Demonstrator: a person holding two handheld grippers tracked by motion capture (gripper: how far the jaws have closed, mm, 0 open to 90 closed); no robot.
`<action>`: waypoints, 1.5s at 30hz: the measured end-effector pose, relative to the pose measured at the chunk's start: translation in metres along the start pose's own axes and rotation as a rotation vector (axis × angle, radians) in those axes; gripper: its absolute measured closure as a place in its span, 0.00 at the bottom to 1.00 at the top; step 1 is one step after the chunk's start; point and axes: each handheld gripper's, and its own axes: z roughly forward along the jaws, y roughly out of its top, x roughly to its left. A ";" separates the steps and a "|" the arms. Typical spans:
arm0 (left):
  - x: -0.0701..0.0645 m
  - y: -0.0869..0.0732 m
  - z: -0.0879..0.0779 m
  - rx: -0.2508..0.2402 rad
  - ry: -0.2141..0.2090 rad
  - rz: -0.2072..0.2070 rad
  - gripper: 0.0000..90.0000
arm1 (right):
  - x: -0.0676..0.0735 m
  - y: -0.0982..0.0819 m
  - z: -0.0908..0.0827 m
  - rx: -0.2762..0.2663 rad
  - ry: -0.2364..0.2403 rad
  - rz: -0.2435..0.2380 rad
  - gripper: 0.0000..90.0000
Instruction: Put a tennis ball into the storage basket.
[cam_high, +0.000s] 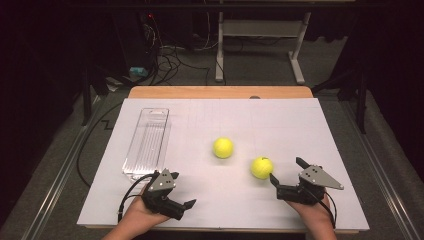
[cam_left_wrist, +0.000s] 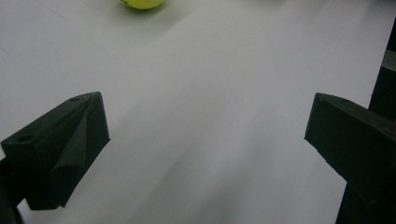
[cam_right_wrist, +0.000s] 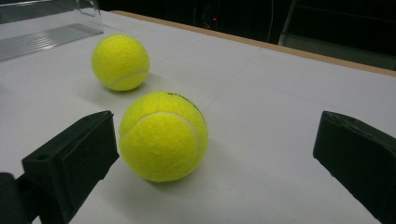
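Observation:
Two yellow tennis balls lie on the white table sheet: one near the middle (cam_high: 223, 148) and one to its right and nearer me (cam_high: 262, 167). My right gripper (cam_high: 286, 169) rests on the sheet just right of the nearer ball, open. In the right gripper view, that ball (cam_right_wrist: 163, 135) sits between the jaws, close to the left one, with my right gripper (cam_right_wrist: 215, 123) wide around it and the other ball (cam_right_wrist: 120, 61) behind. My left gripper (cam_high: 184, 190) is at the front left, open, holding nothing. My left gripper (cam_left_wrist: 208, 116) faces bare sheet, with a ball's edge (cam_left_wrist: 142, 3) at the top.
A long clear plastic tray (cam_high: 147, 142) lies lengthwise on the left of the sheet, just beyond my left hand; its ribbed floor (cam_right_wrist: 46, 39) is visible in the right gripper view. The wooden table edge (cam_high: 220, 92) runs along the back, with desk legs and cables beyond.

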 end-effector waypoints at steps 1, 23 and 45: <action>0.000 0.000 0.001 0.006 -0.001 0.001 0.01 | 0.000 0.000 0.000 -0.001 0.002 0.000 0.00; 0.000 -0.001 0.017 0.148 -0.029 -0.040 0.01 | 0.001 -0.001 0.002 0.007 0.004 0.002 0.00; 0.004 0.076 0.030 0.282 -0.038 -0.042 0.01 | -0.001 0.000 -0.002 -0.001 -0.004 0.006 0.00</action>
